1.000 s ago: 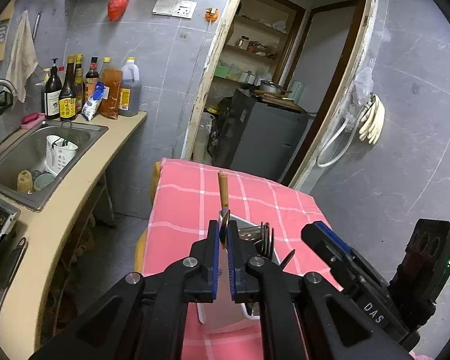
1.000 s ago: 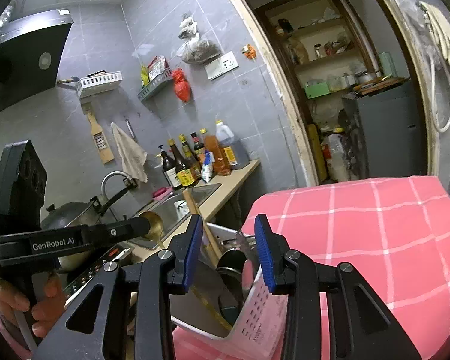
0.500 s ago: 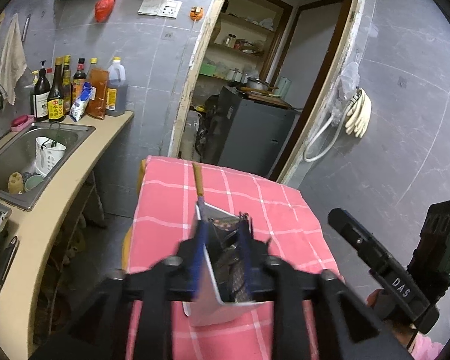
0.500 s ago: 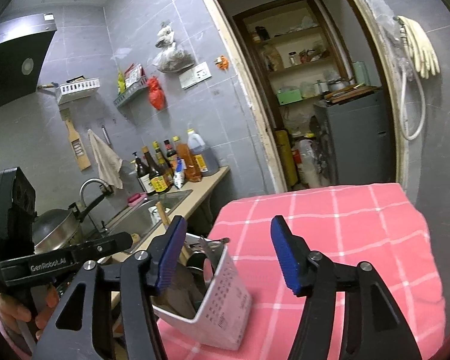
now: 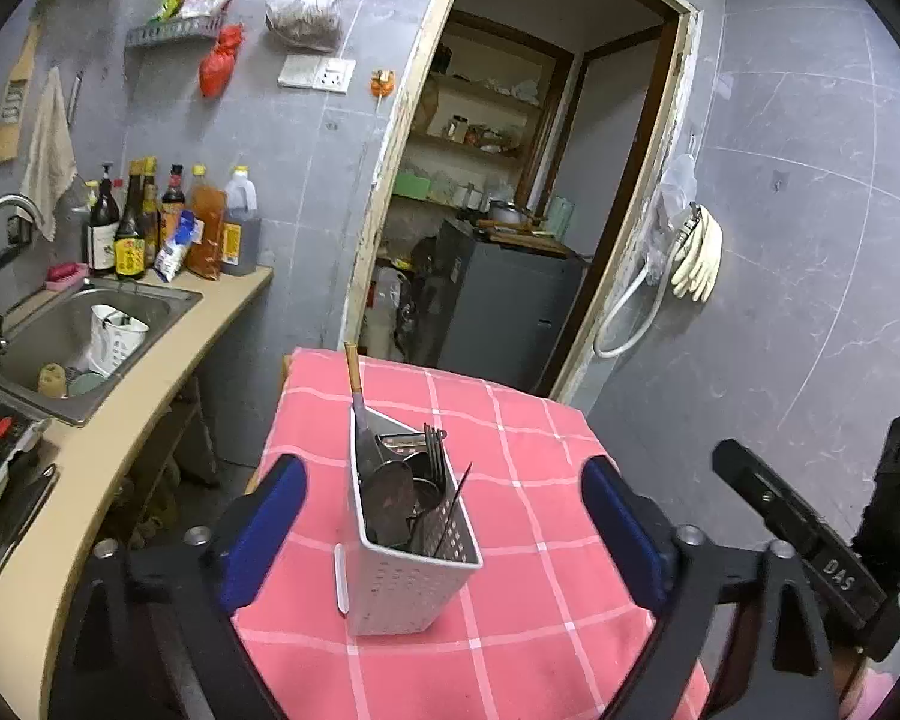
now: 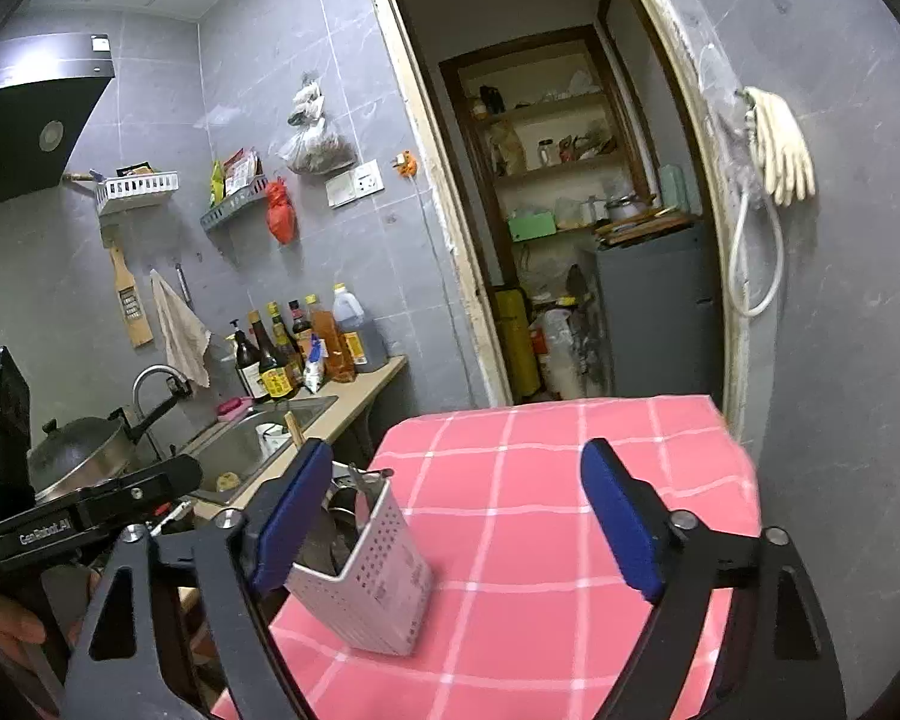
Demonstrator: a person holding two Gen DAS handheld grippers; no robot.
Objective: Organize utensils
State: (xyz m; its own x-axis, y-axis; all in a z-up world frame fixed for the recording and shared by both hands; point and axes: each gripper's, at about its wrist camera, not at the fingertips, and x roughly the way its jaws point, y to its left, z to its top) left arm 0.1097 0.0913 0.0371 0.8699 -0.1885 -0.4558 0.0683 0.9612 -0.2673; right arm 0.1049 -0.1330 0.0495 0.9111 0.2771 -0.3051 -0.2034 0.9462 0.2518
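Observation:
A white perforated utensil holder [image 5: 408, 564] stands on the pink checked tablecloth [image 5: 510, 450]. It holds spoons, forks [image 5: 433, 450] and a wooden-handled utensil [image 5: 354, 381] that leans at its far corner. My left gripper [image 5: 444, 531] is wide open and empty, pulled back above and behind the holder. In the right wrist view the holder [image 6: 372, 576] sits at the table's left edge, behind my left finger. My right gripper [image 6: 450, 525] is wide open and empty over the cloth [image 6: 540, 480].
A counter with a steel sink [image 5: 78, 324], bottles [image 5: 150, 228] and a pot [image 6: 78, 450] runs along the left. An open doorway [image 5: 510, 210] with shelves and a grey cabinet lies beyond the table. Gloves [image 5: 699, 258] hang on the right wall.
My left gripper let go of the wooden-handled utensil into the holder, opened wide and drew back. My right gripper opened wider and pulled away too.

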